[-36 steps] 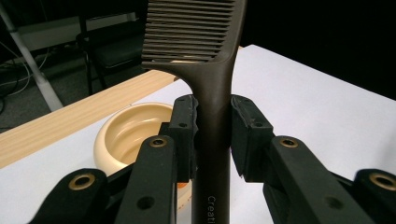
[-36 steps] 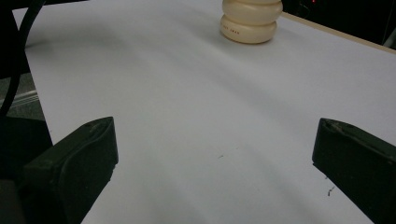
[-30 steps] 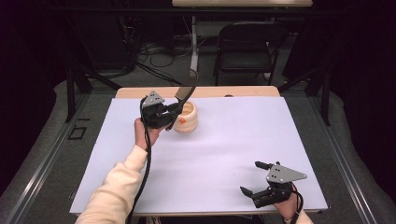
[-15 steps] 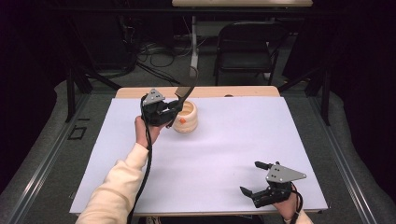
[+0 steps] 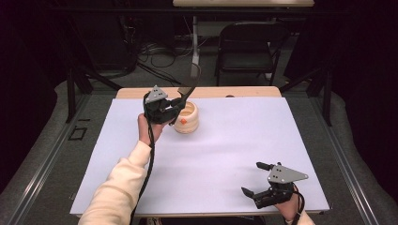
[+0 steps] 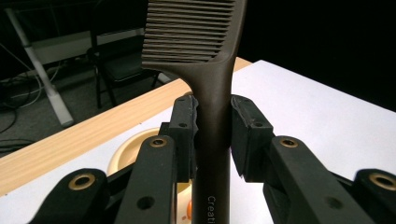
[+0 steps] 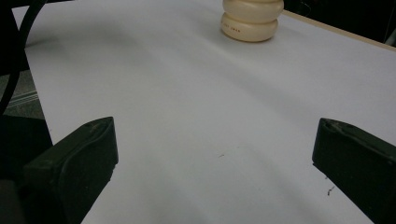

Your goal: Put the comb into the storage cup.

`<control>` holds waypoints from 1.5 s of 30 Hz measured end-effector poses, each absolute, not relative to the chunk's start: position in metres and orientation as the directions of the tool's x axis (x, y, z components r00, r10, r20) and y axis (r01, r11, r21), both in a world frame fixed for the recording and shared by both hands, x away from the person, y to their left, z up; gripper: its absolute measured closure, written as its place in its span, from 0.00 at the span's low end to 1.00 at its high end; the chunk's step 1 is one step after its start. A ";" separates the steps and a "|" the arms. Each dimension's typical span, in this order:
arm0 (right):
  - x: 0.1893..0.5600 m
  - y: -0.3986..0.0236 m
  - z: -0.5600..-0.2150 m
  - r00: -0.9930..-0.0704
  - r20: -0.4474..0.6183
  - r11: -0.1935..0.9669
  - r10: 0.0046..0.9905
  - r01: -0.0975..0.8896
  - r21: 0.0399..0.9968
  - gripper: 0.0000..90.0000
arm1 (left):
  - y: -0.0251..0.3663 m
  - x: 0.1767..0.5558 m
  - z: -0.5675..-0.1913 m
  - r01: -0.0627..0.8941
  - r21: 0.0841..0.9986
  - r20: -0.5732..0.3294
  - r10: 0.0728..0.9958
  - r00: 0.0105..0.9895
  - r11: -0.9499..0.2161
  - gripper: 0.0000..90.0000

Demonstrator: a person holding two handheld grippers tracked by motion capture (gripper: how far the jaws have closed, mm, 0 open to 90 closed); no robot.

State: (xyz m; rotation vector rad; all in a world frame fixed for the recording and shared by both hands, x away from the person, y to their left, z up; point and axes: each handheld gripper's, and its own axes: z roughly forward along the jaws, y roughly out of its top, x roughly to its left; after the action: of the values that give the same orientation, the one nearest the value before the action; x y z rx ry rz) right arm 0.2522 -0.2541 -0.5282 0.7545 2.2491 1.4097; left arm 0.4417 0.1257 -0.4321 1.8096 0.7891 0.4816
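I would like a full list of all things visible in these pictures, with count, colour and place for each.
comb: one, dark brown, clamped by its handle in the left gripper, teeth end up, above the cup
cup: one, cream, ribbed, on the far left part of the sheet, something orange inside
sheet: one, white, covers most of the table
table: one, light wood, its far edge bare
chair: one, black, on the floor behind the table
left gripper: one, black, shut on the comb beside the cup
right gripper: one, black, jaws apart, near right corner
sleeve: one, cream, left forearm
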 end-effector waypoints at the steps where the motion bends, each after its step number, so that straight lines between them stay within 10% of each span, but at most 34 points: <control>1: 0.252 -0.254 -0.528 -0.784 -0.035 0.352 0.620 0.239 0.905 0.00 | 0.126 0.443 -0.432 0.287 0.931 -0.042 0.713 0.699 -0.227 0.80; 45: 0.252 -0.255 -0.528 -0.785 -0.028 0.345 0.619 0.240 0.907 0.00 | 0.111 0.470 -0.426 0.251 0.948 -0.030 0.729 0.683 -0.197 0.80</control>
State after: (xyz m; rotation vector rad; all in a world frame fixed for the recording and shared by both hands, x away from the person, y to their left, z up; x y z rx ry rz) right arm 0.2523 -0.2552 -0.5283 0.7569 2.2474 1.4211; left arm 0.4698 0.1106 -0.4256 1.7614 0.7860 0.5254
